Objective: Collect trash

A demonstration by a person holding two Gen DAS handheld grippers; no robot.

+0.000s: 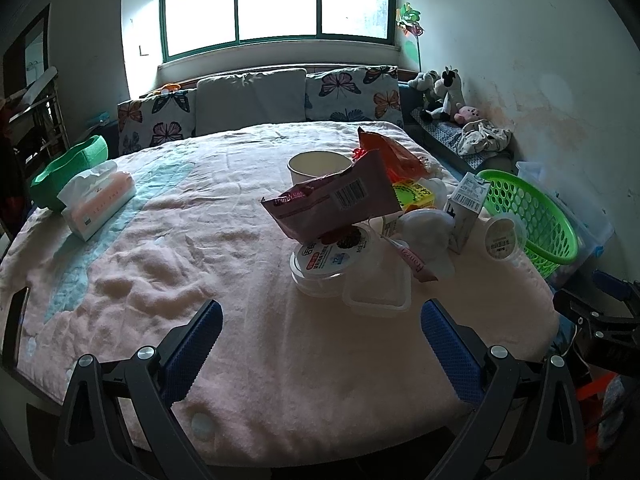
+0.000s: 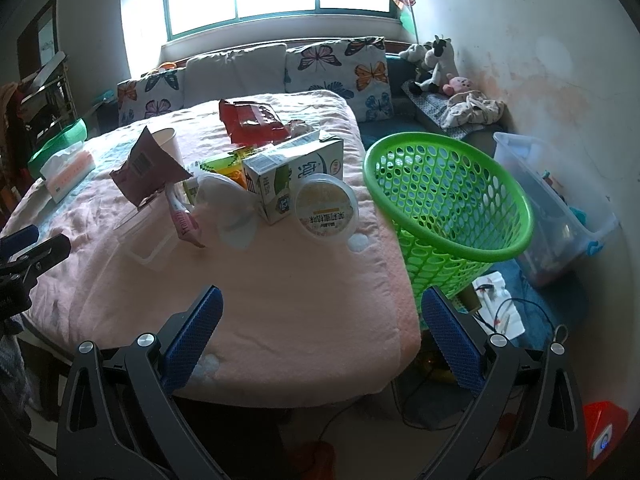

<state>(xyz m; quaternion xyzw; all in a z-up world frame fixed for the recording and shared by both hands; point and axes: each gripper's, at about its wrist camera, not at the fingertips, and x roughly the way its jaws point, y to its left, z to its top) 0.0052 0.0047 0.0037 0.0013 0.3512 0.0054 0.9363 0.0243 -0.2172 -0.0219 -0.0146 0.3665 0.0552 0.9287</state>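
A home living room (butterfly cushions (image 1: 348, 88), stuffed toys (image 1: 444, 92), window (image 1: 276, 4)).

Tissue box (image 1: 98, 204) on pink blanket (image 1: 240, 280), butterfly cushions (image 1: 354, 92), plush toys (image 1: 442, 94), bright window (image 1: 276, 4)

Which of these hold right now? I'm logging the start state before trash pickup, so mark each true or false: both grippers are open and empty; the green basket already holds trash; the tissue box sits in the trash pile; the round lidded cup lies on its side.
1. Left gripper and right gripper are open and empty: true.
2. The green basket holds trash: false, it looks empty.
3. The tissue box sits in the trash pile: false, it lies apart near the green bowl.
4. The round lidded cup lies on its side: true.
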